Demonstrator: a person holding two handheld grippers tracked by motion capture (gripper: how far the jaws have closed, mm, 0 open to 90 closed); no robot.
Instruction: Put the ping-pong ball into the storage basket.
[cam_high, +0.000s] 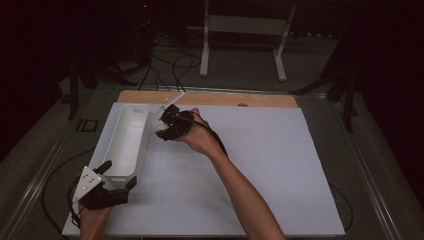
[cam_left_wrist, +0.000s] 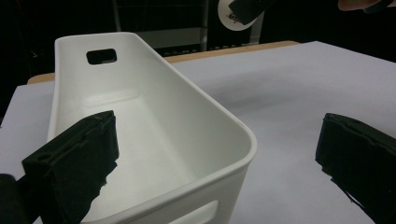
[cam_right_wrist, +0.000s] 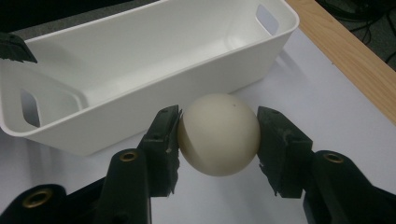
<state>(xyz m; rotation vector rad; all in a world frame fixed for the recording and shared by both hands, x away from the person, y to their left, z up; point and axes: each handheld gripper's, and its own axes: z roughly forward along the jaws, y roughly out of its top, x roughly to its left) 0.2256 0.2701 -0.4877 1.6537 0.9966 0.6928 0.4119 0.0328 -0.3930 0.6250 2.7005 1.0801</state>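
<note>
A long white bin lies along the left side of the white table top. My left gripper is at its near end, open, one jaw over the bin's inside and the other outside its right wall, with nothing pressed between them. My right gripper hovers just right of the bin's far half, shut on a cream ball. The pads press the ball from both sides, just above the table beside the bin's wall. A black jaw tip of the left gripper shows at the bin's other end.
The white sheet covers most of the table right of the bin. A wooden strip runs along the far edge. Beyond it, on the floor, stand a white frame and loose cables. The room around is dark.
</note>
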